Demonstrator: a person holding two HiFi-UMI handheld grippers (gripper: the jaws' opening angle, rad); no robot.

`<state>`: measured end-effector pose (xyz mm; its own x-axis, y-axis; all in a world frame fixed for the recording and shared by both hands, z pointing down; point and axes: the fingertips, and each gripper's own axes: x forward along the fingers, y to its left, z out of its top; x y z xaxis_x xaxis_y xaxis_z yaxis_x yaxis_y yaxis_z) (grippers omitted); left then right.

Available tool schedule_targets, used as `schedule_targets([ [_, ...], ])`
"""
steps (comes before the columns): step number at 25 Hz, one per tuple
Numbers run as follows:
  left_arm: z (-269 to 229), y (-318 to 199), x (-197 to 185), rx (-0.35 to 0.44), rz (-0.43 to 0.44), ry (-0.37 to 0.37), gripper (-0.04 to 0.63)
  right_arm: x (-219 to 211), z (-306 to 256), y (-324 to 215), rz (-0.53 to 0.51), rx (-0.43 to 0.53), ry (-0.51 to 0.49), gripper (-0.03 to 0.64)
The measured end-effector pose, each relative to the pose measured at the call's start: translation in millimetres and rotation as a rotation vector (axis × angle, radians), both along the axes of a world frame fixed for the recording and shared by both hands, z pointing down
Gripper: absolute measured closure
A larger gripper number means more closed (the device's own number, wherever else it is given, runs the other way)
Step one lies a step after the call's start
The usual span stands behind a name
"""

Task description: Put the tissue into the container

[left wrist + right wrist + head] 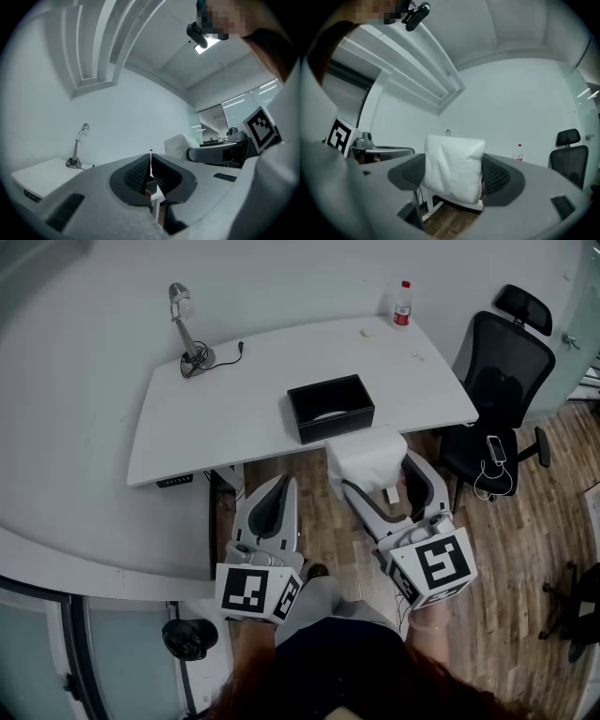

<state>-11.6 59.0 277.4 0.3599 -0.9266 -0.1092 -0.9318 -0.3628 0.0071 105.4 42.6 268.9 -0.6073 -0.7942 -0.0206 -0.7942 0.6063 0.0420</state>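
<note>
White desk [216, 418] holds black container [330, 407], inside partly hidden from us; right gripper [454, 174] clamps tissue pack [367, 456]; left gripper [151, 165] closed, empty.

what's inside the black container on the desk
A pale curved patch shows on the floor of the black container; what it is cannot be told. Its near wall covers the rest. The tissue is outside it, clamped in the right gripper.

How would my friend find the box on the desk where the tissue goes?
Find the big white desk. Near the middle of its front edge sits an open black rectangular container. It is the only dark box there; the grey desk lamp and the red-capped plastic bottle stand far back, tall and thin.
</note>
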Motion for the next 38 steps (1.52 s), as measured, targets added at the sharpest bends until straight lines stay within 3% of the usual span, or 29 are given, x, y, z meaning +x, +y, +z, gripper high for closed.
schedule_targets([
  [20, -0.8, -72.2, -27.4, -0.009, 0.038, 0.013, 0.568, -31.9, 0.4, -66.4, 0.006, -0.019, 0.064, 0.232],
  [38, -5.1, -126.0, -50.3, -0.004, 0.143, 0.024, 0.568, -50.5, 0.6, -119.9, 0.118, -0.046, 0.081, 0.232],
])
